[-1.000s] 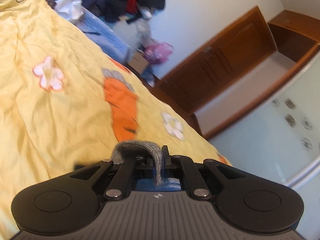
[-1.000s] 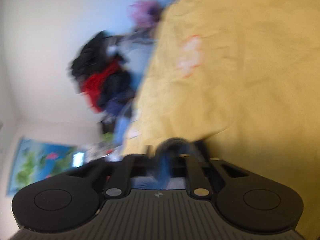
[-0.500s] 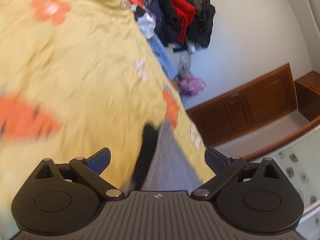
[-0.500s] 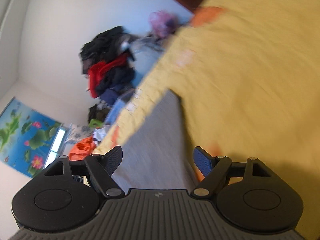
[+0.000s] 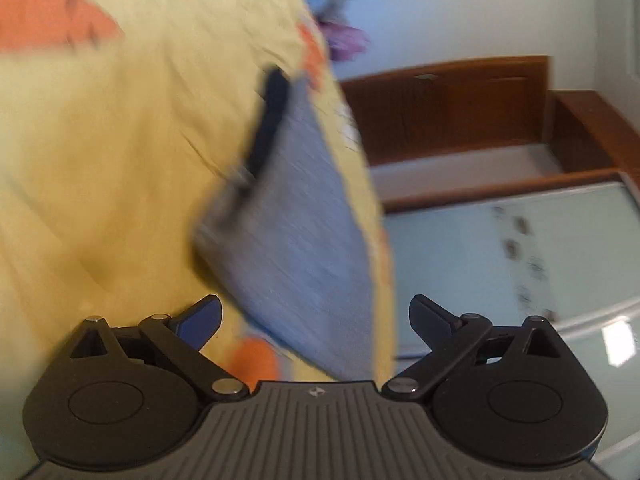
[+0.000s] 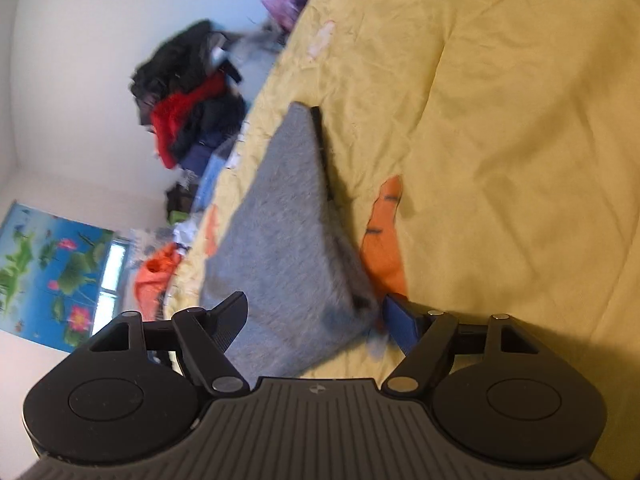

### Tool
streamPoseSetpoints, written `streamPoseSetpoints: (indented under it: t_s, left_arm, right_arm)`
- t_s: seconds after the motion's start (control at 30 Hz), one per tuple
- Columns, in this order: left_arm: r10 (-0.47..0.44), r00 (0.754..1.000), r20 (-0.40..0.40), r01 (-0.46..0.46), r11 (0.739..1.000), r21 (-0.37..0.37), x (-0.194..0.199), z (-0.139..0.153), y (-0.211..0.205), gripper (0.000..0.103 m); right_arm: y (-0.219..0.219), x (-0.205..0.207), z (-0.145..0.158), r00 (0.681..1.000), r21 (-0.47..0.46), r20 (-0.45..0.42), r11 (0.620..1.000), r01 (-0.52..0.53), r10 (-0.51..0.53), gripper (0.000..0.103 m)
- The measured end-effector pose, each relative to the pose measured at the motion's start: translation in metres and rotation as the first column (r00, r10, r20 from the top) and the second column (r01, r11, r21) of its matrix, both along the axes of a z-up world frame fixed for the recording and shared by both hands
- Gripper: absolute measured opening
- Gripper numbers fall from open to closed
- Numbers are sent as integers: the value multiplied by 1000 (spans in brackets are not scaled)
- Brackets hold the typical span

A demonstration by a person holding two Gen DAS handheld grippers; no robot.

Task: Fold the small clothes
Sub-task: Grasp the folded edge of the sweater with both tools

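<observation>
Released since a second ago, your grey knit garment (image 6: 288, 236) with its dark band lies on the crumpled yellow bedspread (image 6: 500, 120), both your left claw (image 5: 316, 316) and right claw (image 6: 316, 316) spread wide, empty.

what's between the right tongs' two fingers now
In the right wrist view, the near end of the grey garment on the yellow sheet lies between the open right tongs.

both wrist cameras sit low over the yellow bedspread (image 5: 120, 152) — left looks along it toward wooden cabinets (image 5: 448, 104), right toward piled clothes (image 6: 188, 100); both share the grey garment (image 6: 288, 232), close.
</observation>
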State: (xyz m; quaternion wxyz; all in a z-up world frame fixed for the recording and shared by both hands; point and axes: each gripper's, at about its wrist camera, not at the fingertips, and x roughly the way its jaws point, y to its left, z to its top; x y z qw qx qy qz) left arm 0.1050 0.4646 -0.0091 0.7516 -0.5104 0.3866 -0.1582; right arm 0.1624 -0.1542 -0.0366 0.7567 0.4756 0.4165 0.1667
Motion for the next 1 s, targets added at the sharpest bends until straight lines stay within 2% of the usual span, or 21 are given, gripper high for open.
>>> streamPoseSetpoints:
  t_s: [0.03, 0.1, 0.17, 0.27, 0.37, 0.43, 0.5, 0.7, 0.8, 0.87, 0.9, 1.0]
  left_arm:
    - [12, 1000, -10, -12, 1000, 28, 5, 2, 10, 101]
    - [24, 1000, -20, -25, 1000, -13, 9, 0, 24, 101]
    - [48, 998, -28, -48, 999, -18, 7, -1, 26, 101]
    - [20, 999, -26, -20, 1000, 16, 12, -7, 8, 101]
    - [-41, 999, -33, 43, 997, 66, 26, -5, -6, 101]
    - [-101, 994, -51, 105, 992, 74, 38, -4, -12, 101]
    - [-139, 988, -71, 145, 985, 93, 49, -3, -14, 101]
    - [-182, 981, -73, 190, 975, 112, 74, 0, -19, 101]
    - [-202, 978, -58, 207, 972, 111, 82, -1, -27, 101]
    - [-222, 974, -39, 225, 967, 120, 82, -2, -31, 101]
    - [-232, 972, -32, 234, 964, 127, 82, -1, -31, 100]
    - [-261, 965, -35, 263, 952, 159, 81, 1, -28, 90]
  right_arm:
    - [-2, 2, 1, 1000, -2, -4, 1000, -1, 1, 75]
    - [-4, -1, 3, 1000, -4, -18, 1000, -1, 1, 75]
    - [-2, -7, 3, 1000, -14, -12, 1000, -13, 13, 76]
    - [8, -7, 2, 999, -22, 4, 999, -37, 37, 77]
    - [19, 3, 9, 996, -56, -4, 994, -92, 92, 78]
    - [19, 8, 12, 992, -68, -14, 989, -128, 127, 77]
    - [13, 11, 11, 991, -47, -25, 990, -134, 133, 77]
    - [3, 18, 4, 991, 26, -27, 991, -129, 130, 79]
    - [12, 23, 2, 983, 57, -10, 982, -182, 183, 80]
    - [19, 27, 4, 975, 41, -11, 974, -221, 221, 79]
    - [20, 29, 5, 973, 31, -15, 972, -231, 232, 79]
    - [15, 33, 6, 970, 43, -19, 970, -241, 242, 77]
